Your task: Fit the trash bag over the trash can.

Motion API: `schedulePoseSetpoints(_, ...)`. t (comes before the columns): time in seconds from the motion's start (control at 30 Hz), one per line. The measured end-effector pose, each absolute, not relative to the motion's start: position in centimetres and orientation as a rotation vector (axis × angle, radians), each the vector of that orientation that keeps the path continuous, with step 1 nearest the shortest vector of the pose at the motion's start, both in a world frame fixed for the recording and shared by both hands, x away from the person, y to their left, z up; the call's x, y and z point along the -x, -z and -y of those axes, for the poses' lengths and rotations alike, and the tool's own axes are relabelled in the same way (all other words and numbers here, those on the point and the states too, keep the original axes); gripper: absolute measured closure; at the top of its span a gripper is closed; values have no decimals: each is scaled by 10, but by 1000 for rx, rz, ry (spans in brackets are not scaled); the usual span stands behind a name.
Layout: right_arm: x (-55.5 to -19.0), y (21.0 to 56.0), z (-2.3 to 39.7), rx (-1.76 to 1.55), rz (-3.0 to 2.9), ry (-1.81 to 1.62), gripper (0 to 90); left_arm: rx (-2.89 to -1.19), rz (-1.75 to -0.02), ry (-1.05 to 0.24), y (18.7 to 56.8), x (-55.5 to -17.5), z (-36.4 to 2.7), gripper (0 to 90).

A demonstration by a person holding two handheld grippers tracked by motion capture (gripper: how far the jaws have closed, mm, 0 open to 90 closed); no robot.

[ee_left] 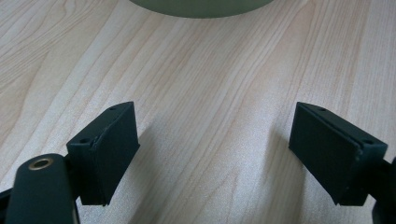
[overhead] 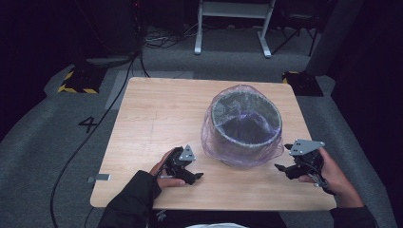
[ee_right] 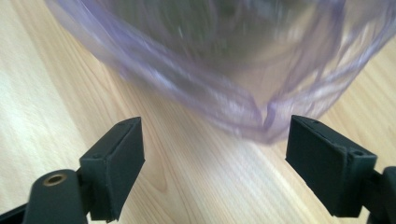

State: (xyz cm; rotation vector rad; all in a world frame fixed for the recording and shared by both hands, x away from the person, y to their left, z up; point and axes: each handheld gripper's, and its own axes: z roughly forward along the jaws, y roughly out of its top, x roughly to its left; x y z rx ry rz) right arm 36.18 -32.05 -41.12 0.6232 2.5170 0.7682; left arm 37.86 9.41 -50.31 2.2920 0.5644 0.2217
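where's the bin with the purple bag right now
In the high view the bin, lined with the purple bag, stands upright on the right half of the wooden table, toward its near edge, between the left gripper and the right gripper.

High view: fixed above the near side, looking forward and down over the whole tabletop. Both gripper views sit low and close, facing the lined bin, which all three share.

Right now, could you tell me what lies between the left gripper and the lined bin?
Only bare wooden table, seen in the left gripper view, separates the left gripper from the grey bin.
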Motion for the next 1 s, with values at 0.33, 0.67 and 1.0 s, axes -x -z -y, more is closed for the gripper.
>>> schedulePoseSetpoints(0.33,-364,438,329,-666,-2523,-743,192,-2292,-565,-221,503,-379,-94,151)
schedulePoseSetpoints(0.67,-359,460,339,-724,-2530,-736,190,-2291,-565,-223,503,-378,-94,152)
schedulePoseSetpoints(1.0,-350,471,350,-773,-2529,-789,188,-2290,-569,-224,503,-378,-94,152)
